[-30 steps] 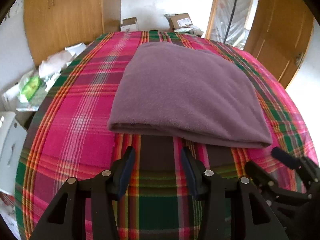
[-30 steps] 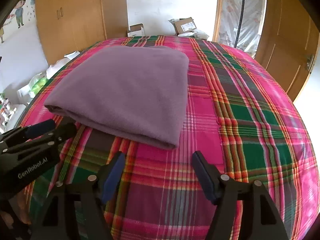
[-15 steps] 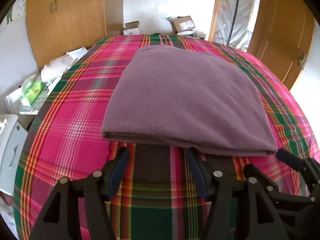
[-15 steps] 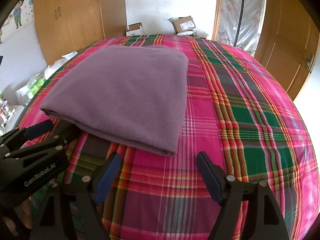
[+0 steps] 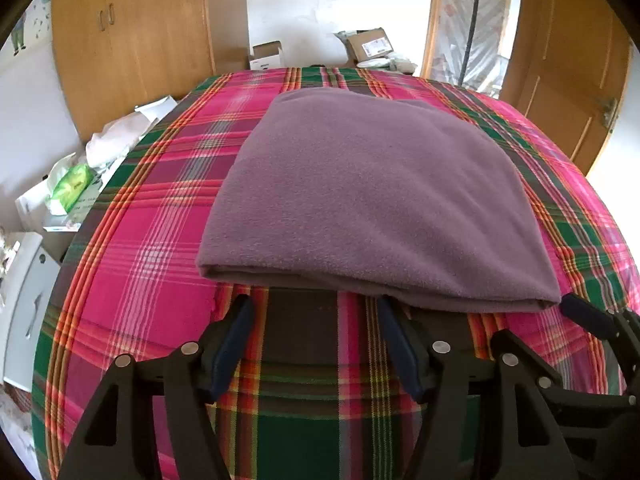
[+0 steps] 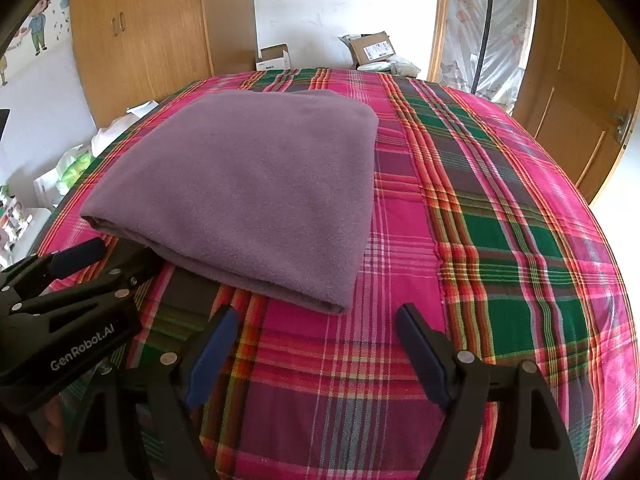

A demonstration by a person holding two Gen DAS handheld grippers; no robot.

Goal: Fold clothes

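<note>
Left wrist | left gripper fingers just spread wider, empty | right gripper likewise | folded purple cloth unmoved

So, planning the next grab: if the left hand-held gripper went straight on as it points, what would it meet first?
Probably the near folded edge of the purple cloth; the left hand-held gripper is open just short of it.

The bed carries a pink-and-green plaid cover; a folded purple cloth lies flat on it.
</note>
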